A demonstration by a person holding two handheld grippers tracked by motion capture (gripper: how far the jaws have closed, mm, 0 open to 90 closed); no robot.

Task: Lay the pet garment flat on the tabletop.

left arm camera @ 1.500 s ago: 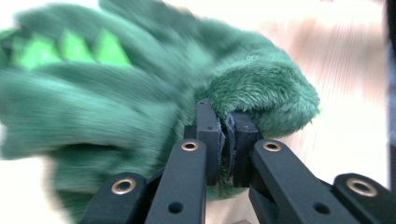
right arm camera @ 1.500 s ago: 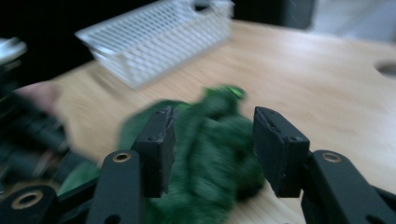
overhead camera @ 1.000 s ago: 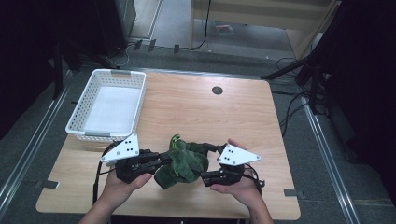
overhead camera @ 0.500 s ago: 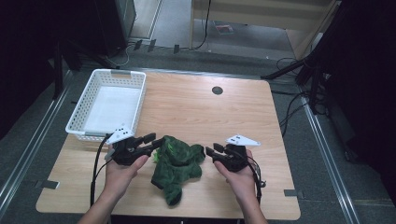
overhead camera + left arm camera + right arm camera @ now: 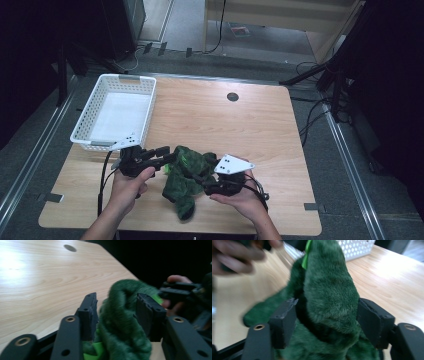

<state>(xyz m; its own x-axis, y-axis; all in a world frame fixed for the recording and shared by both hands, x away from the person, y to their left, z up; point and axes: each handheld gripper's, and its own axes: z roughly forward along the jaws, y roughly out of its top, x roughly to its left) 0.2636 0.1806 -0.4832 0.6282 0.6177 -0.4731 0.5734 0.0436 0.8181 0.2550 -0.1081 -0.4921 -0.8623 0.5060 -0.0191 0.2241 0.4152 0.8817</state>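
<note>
A dark green plush toy [image 5: 187,170] with a bright green trim lies on the wooden table [image 5: 240,130] near its front edge, between my two hands. My left gripper [image 5: 169,156] comes at it from the left. Its jaws have just been opening, and a thick fold of the plush toy [image 5: 122,322] now fills the gap, touching both pads of the left gripper [image 5: 116,307]. My right gripper [image 5: 200,179] reaches in from the right. Its jaws have just been opening further and stand around another lobe of the plush toy [image 5: 329,297], with the right gripper [image 5: 327,312] loose on it.
A white mesh basket [image 5: 145,115], with nothing in it, stands at the table's back left, just beyond my left hand. A round cable hole [image 5: 232,96] sits near the far edge. Bare wood stretches across the middle and right. Cables lie on the floor at the right.
The plush toy, held up between both grippers a second ago, came down onto the table and spread out. Both hands sank with it. The right gripper has since moved left into the toy.
</note>
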